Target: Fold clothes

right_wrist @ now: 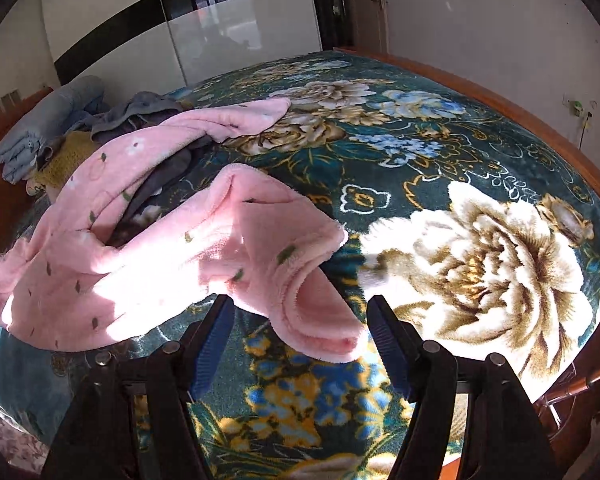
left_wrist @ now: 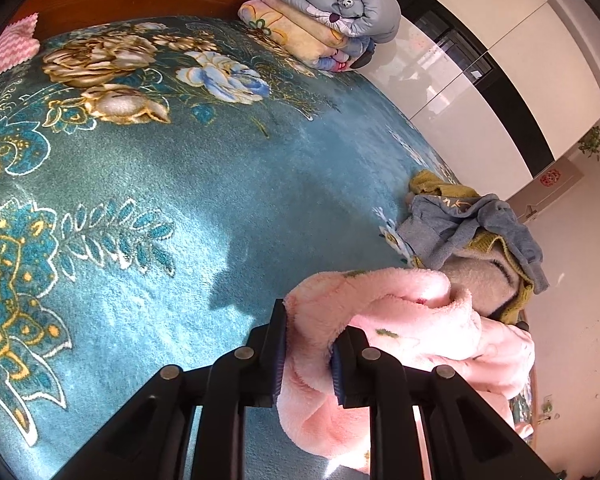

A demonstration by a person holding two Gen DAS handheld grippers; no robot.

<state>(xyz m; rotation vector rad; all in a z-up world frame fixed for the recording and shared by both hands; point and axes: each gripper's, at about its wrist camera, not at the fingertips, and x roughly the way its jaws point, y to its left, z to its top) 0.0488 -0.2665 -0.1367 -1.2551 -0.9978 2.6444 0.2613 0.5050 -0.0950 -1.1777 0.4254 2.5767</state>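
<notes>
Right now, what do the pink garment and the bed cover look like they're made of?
Pink garment: apparently soft fleece, with a fuzzy, matte nap and thick rolled edges. Bed cover: likely plush woven or printed blanket, with short pile that sheens in sunlight.

Bed under teal floral plush blanket (left_wrist: 204, 184). Pink fleece garment (right_wrist: 148, 256) draped on it just ahead of right gripper, clothes heap (left_wrist: 476, 240) beyond; folded quilts (left_wrist: 324, 12) stacked far ahead of left gripper.
</notes>
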